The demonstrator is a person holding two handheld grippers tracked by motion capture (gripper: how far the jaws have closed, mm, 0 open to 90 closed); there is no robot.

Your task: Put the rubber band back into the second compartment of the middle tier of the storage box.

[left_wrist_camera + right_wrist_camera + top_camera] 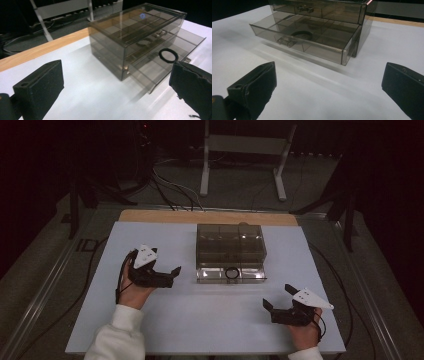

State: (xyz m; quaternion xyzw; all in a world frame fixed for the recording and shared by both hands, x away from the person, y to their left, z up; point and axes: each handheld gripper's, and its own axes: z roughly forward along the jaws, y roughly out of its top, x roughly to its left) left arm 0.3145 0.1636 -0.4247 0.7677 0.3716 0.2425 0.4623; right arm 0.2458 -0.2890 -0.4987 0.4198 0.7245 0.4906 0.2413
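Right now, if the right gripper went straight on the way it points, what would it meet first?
Probably the open drawer of the organizer. The right gripper has its jaws wide apart, with bare table between; depth is hard to judge.

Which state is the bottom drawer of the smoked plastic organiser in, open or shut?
Open. The bottom drawer juts forward from the organiser over the white table, its compartments uncovered, and a black ring lies inside.

White sleeves; two black grippers, left gripper and right gripper, each with pale three-cornered plate, black cable, apparently foam-padded jaws.
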